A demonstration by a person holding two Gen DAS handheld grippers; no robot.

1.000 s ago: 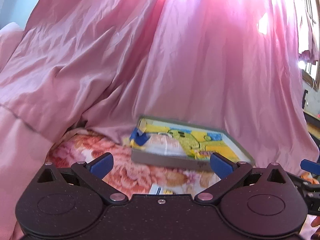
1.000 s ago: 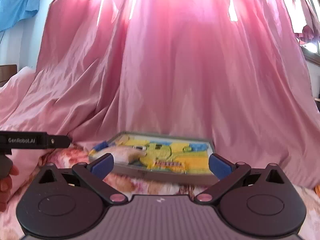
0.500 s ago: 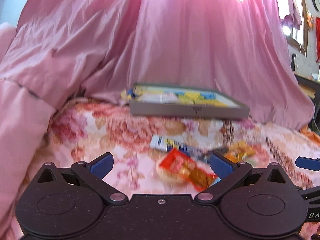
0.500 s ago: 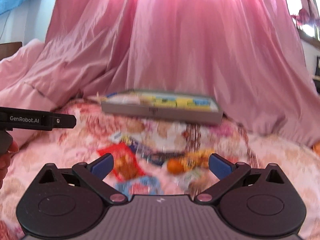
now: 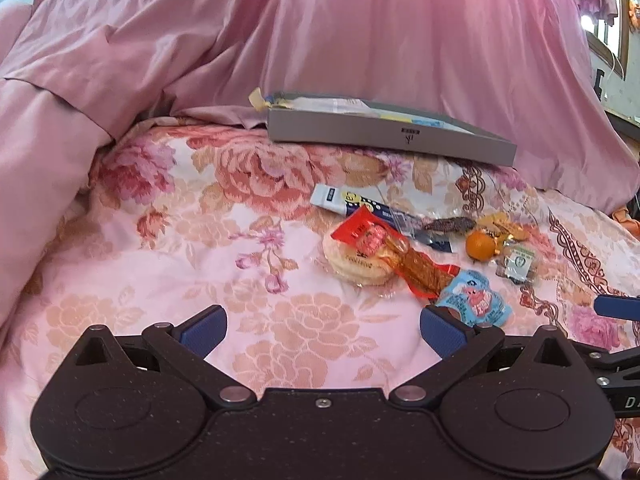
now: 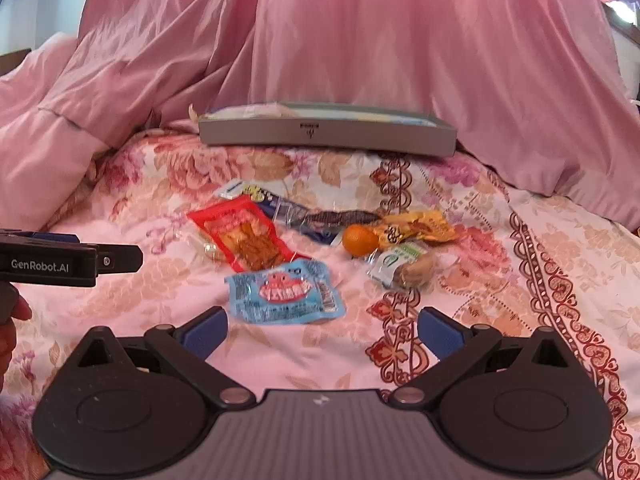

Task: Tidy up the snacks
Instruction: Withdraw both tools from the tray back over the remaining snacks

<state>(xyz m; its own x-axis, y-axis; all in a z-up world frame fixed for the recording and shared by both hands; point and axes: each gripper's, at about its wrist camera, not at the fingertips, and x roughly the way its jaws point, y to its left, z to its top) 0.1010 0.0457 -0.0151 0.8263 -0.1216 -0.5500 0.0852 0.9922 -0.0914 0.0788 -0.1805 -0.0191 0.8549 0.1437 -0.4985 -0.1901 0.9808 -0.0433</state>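
The snacks lie in a loose heap on the bed (image 6: 132,312), in front of a flat grey box (image 6: 328,136) that rests at the foot of a pink curtain (image 6: 360,40); both claws hover above the bedcover, the left claw (image 5: 323,330) wide and holding nothing, the right claw (image 6: 322,330) also wide and holding nothing.

In my judgement the risks are these: the red packet (image 6: 244,238) overlaps a round cracker (image 5: 356,266), so one pinch may lift both or break the cracker; the glossy blue packet (image 6: 286,294) is thin and slippery and may slide out; the small orange (image 6: 359,240) is round and can roll on the soft, uneven floral cloth; the yellow wrapper (image 6: 420,226) and the green-labelled packet (image 6: 404,268) touch each other, so one could drag the other.
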